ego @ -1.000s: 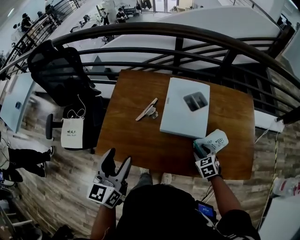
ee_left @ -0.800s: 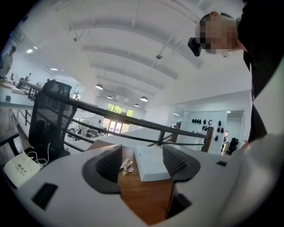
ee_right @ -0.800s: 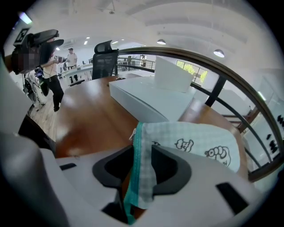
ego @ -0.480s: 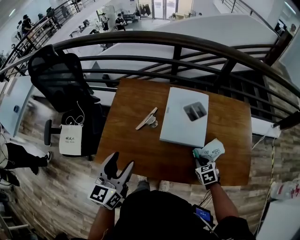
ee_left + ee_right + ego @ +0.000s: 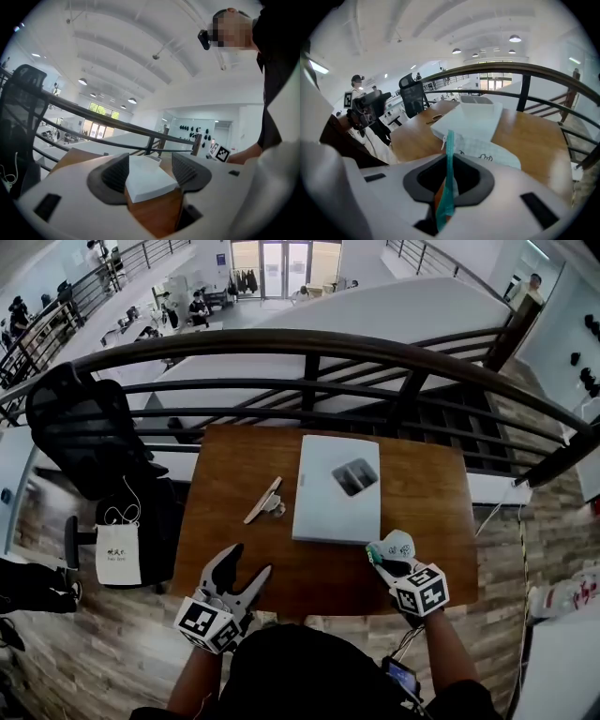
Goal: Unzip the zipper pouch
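The zipper pouch (image 5: 397, 546) is white with a teal zipper edge. It hangs just above the near right corner of the wooden table (image 5: 422, 479). My right gripper (image 5: 382, 563) has just been closing and is shut on that teal edge. In the right gripper view the teal strip (image 5: 450, 159) stands upright between the jaws of the right gripper (image 5: 449, 180), and the pouch's white body (image 5: 490, 151) droops beyond them. My left gripper (image 5: 239, 577) is open and holds nothing at the table's near left edge. In its own view the left gripper (image 5: 150, 171) has a wide gap.
A flat white case (image 5: 337, 488) lies mid-table, and a small wooden strip with a metal piece (image 5: 265, 501) lies to its left. A dark metal railing (image 5: 309, 338) runs behind the table. A black office chair (image 5: 84, 427) with a white bag (image 5: 117, 554) stands at the left.
My right gripper closed on the pouch's teal edge and lifted the pouch off the table. My left gripper came in closer to the table's near edge.
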`<state>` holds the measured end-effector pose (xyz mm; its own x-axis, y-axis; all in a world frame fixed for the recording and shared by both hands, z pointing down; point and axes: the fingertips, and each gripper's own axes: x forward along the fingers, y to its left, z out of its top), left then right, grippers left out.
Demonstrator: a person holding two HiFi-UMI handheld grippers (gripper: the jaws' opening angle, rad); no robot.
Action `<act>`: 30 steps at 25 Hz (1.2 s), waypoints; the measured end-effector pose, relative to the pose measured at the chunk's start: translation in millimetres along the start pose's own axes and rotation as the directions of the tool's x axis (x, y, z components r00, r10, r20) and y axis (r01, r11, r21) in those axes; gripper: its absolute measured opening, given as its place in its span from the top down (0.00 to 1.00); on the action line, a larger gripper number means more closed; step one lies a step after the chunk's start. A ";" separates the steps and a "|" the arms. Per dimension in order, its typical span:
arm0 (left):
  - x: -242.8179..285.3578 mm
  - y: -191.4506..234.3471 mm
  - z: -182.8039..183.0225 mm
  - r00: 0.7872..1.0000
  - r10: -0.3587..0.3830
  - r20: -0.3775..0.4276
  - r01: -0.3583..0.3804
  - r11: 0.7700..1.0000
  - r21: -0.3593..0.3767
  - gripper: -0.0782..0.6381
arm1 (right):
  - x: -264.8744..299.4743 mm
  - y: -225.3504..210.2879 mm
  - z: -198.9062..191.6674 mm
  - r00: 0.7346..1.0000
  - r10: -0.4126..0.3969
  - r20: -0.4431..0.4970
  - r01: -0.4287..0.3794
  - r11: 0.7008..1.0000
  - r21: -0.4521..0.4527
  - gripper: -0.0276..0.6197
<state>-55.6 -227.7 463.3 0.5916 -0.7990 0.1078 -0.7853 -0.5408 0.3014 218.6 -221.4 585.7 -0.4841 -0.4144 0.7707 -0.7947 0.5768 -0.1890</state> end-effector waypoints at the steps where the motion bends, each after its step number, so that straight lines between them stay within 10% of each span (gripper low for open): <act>1: 5.0 -3.3 1.3 0.999 -0.032 -0.004 0.032 0.999 0.006 0.48 | -6.5 5.3 6.7 1.000 0.022 0.004 -0.022 1.000 -0.002 0.91; 8: 24.6 -28.7 4.2 0.946 -0.317 -0.071 0.320 0.946 0.043 0.56 | -28.6 60.2 54.8 0.981 0.193 0.031 -0.190 0.979 -0.069 0.91; 18: 36.2 -73.6 0.9 0.766 -0.599 -0.232 0.641 0.738 0.211 0.60 | -36.5 134.1 105.7 0.902 0.432 0.001 -0.421 0.879 -0.225 0.91; 24: 38.4 -82.2 6.0 0.697 -0.637 -0.328 0.717 0.615 0.328 0.72 | -45.1 160.9 121.9 0.785 0.617 -0.051 -0.606 0.748 -0.271 0.91; 30: 29.4 -94.4 -8.5 0.579 -0.661 -0.478 0.815 0.453 0.361 0.63 | -43.3 168.2 126.9 0.703 0.703 -0.108 -0.702 0.660 -0.269 0.91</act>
<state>37.4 -197.9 446.1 0.9485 0.0206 0.3160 0.0608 -0.9912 -0.1180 59.4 -195.7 443.3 -0.8594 0.1904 0.4745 -0.0861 0.8609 -0.5014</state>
